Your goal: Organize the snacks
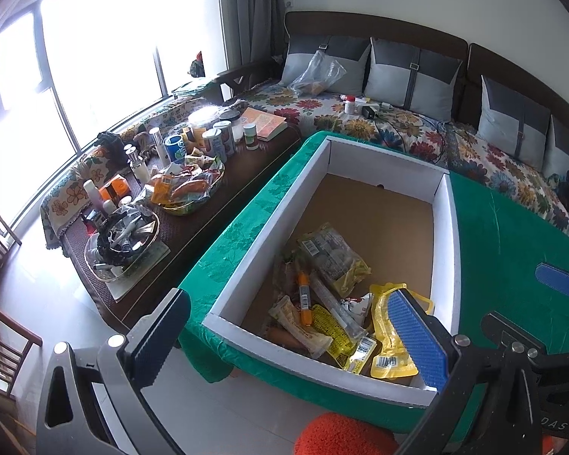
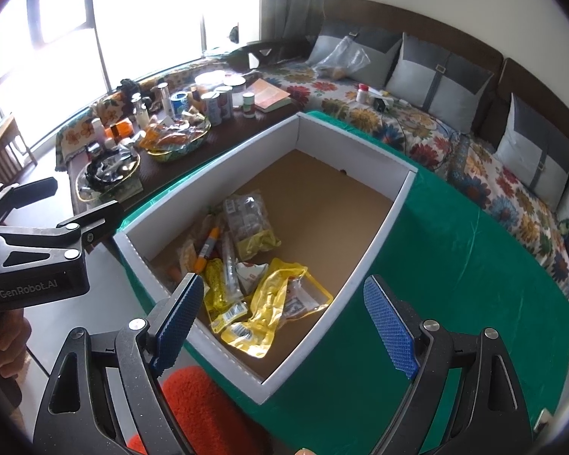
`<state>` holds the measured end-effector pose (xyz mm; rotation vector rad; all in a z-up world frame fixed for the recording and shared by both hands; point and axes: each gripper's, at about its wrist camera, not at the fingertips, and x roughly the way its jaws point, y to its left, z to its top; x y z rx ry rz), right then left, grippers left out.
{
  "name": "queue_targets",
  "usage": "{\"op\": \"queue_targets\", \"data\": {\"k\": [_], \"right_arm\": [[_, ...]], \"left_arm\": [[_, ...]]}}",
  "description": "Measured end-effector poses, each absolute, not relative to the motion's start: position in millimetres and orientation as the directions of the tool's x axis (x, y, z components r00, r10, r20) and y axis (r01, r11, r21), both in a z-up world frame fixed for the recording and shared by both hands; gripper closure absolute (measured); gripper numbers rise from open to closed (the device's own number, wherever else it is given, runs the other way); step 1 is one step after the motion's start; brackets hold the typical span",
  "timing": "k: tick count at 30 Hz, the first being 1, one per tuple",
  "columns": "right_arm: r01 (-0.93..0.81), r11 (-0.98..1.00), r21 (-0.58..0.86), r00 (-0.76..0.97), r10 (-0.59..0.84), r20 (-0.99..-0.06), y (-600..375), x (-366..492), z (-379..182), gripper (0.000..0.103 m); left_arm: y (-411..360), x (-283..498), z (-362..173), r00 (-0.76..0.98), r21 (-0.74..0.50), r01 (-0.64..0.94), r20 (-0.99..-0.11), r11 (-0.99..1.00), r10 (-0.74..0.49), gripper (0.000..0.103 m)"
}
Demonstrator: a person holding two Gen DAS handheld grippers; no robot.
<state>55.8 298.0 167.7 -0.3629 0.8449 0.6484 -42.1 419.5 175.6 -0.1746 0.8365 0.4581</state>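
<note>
A white-walled cardboard box [image 1: 440, 250] [image 2: 375, 242] with a brown floor stands on a green cloth. Several snack packets lie heaped in its near corner: a yellow pouch [image 1: 383, 314] [image 2: 273, 299], a clear bag of sweets [image 1: 332, 256] [image 2: 246, 220], an orange tube [image 1: 304, 297] [image 2: 208, 248]. My left gripper [image 1: 284, 303] hangs open above the near end, with nothing between its fingers. My right gripper [image 2: 282, 284] is open and empty too, over the near right corner. One of its blue pads [image 1: 557, 278] shows at the right edge of the left wrist view.
A dark low table to the left carries a bowl of snacks [image 1: 187, 189] [image 2: 178, 140], cans, bottles and a tray of small items. Behind is a sofa with a floral cover [image 1: 360, 113] and grey cushions. An orange fluffy stool [image 1: 345, 436] [image 2: 201, 398] sits below the grippers.
</note>
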Motion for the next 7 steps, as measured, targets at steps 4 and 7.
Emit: {"op": "queue_targets", "data": {"k": [4, 7], "right_arm": [[-0.657, 0.753, -0.044, 0.491, 0.383, -0.783, 298.3, 55.7, 167.5, 0.014], [-0.655, 0.755, -0.043, 0.492, 0.382, -0.782, 297.5, 55.8, 167.8, 0.014]], "left_arm": [[417.9, -39.3, 172.6, 0.583, 0.026, -0.454, -0.748, 0.891, 0.319, 0.000], [416.5, -39.9, 170.3, 0.568, 0.029, -0.469, -0.756, 0.883, 0.327, 0.000]]}}
